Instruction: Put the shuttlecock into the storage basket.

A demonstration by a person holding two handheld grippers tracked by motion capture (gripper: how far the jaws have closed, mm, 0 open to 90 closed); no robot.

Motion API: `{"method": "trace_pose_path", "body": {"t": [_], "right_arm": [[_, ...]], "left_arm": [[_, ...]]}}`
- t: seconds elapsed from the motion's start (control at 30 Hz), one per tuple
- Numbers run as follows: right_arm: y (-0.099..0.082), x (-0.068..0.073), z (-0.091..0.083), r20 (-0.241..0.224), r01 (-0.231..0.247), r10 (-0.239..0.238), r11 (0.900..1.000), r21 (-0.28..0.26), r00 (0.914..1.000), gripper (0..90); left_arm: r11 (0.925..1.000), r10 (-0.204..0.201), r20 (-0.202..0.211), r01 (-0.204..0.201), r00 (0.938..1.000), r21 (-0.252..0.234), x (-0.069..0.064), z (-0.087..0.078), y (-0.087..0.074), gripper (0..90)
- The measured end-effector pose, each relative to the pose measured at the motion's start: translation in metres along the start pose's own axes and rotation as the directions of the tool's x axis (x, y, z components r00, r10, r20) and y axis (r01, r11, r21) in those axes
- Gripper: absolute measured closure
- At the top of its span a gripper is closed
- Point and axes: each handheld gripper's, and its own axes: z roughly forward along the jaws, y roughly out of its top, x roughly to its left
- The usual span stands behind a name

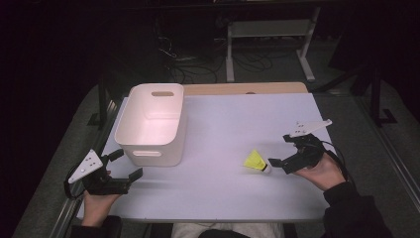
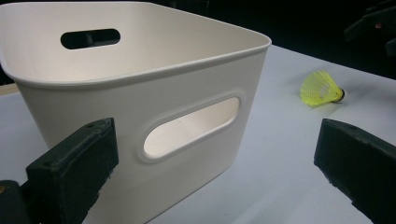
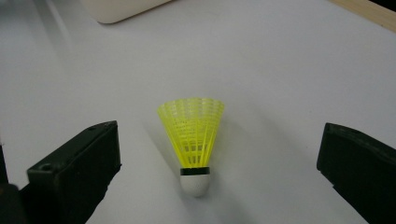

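A yellow shuttlecock [image 1: 256, 161] with a white cork tip lies on its side on the white table [image 1: 223, 119], right of centre. My right gripper [image 1: 281, 150] is open just to its right; in the right gripper view the shuttlecock [image 3: 192, 135] lies between the spread jaws, cork toward the camera, touching neither. My left gripper [image 1: 126, 165] is open at the near left, empty, in front of a white plastic bin [image 1: 153, 124]. The left gripper view looks at the bin's [image 2: 140, 93] near wall with its handle slot, the shuttlecock [image 2: 321, 88] farther right.
The bin is empty and stands at the table's left side. A wooden strip [image 1: 242, 88] runs along the far table edge. Beyond it are a dark floor, cables and a white frame [image 1: 270, 29]. The bin's corner [image 3: 121, 7] shows at the top of the right gripper view.
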Motion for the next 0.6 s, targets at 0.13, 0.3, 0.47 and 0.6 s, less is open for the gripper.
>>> {"method": "trace_pose_path", "body": {"t": [0.13,0.3,0.47,0.6], "right_arm": [[0.002,0.0,0.005,-0.006,0.007,-0.007,0.9998,0.021,1.0,0.0],[0.003,0.0,0.014,-0.017,0.018,-0.017,0.9985,0.052,0.9997,0.0],[0.004,0.001,0.019,-0.025,0.018,-0.016,0.9971,0.074,0.9996,0.0],[0.005,0.001,0.026,-0.037,0.029,-0.026,0.995,0.095,0.999,0.0]], "left_arm": [[1.0,0.0,0.0,0.0,1.0,0.0,0.0,0.0,0.0,0.0],[1.0,-0.003,0.0,0.003,1.0,-0.002,0.0,0.0,0.0,0.0],[1.0,-0.003,0.002,0.003,1.0,-0.003,0.0,0.0,0.0,0.0],[1.0,-0.002,0.003,0.002,1.0,-0.003,0.0,0.0,0.0,0.0]]}}
